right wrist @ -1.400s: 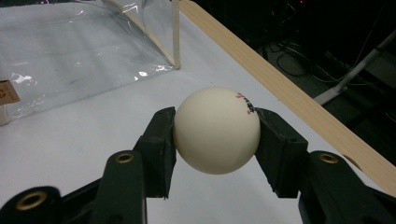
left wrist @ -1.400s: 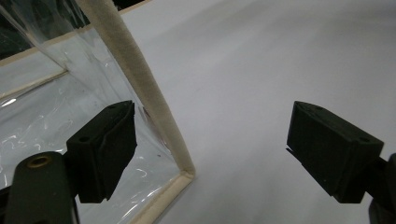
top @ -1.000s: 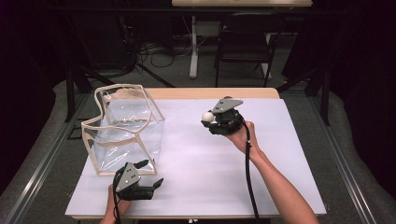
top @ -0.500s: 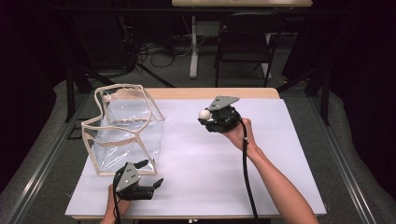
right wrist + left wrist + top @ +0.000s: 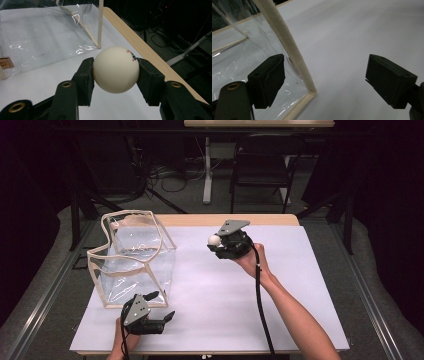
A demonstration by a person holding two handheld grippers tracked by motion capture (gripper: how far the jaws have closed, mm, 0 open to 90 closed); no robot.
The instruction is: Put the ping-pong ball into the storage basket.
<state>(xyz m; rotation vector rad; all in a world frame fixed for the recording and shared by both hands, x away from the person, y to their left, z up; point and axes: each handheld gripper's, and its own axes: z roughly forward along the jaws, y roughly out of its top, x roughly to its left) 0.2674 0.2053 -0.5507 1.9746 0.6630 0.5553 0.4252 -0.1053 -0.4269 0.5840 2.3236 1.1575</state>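
A white ball [image 5: 115,69] with small red and black marks sits pinched between the two black pads of my right gripper [image 5: 115,72]. From above, the ball [image 5: 214,240] and right gripper [image 5: 218,244] hang over the far middle of the white table, to the right of a clear plastic bag [image 5: 134,260] with cream edging. My left gripper [image 5: 161,305] rests near the front edge, just in front of the bag's near corner, jaws wide apart. In the left gripper view its own gripper [image 5: 325,77] straddles the bag's cream corner seam [image 5: 287,45] without touching it.
The white table sheet [image 5: 300,285] spreads to the right and front of the bag. A wooden table edge [image 5: 140,45] runs along the far side. Behind the table stand a dark chair [image 5: 260,165] and cables on the floor.
The right gripper with the ball has shifted slightly to the left, toward the bag. The left gripper has stayed where it was.
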